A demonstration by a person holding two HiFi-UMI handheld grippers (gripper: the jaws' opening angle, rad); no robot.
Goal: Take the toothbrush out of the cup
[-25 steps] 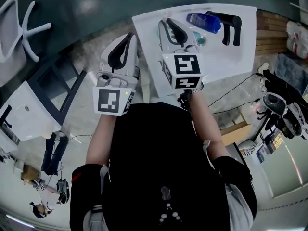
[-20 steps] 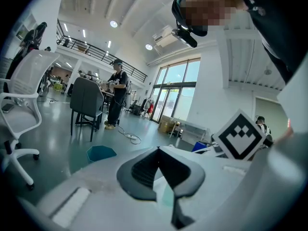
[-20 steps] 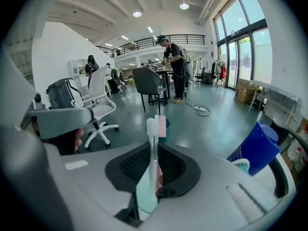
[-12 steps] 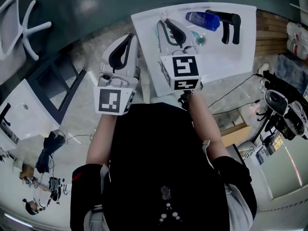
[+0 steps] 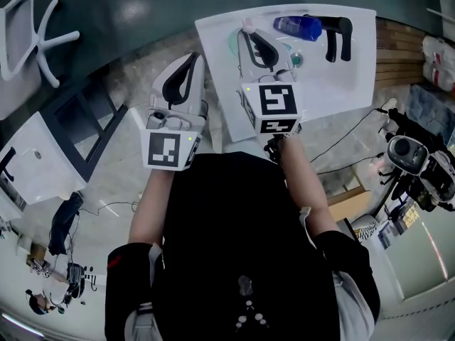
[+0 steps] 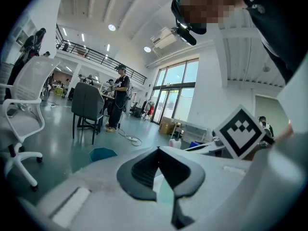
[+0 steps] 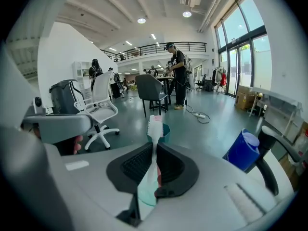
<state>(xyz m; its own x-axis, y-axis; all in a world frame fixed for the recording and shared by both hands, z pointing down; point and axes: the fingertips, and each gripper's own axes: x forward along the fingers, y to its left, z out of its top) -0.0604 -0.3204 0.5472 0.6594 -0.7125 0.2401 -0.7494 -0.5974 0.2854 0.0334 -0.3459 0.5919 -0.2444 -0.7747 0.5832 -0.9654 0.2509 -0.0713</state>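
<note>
My right gripper point(image 7: 154, 146) is closing its jaws onto the white plastic toothbrush point(image 7: 154, 128) w/ pink bristles. It stands in the pale-green translucent cup point(image 7: 146, 198) — lift-out remains, I think. The left gripper point(image 6: 158, 149) is pinched together, empty.

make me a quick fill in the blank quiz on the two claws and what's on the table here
1. The right claw is closing its jaws with the ___ between them.
2. The left claw has its jaws together and holds ___.
3. The container lying to the right of the right claw is ___ in colour.

Missing words: toothbrush; nothing; blue
</note>
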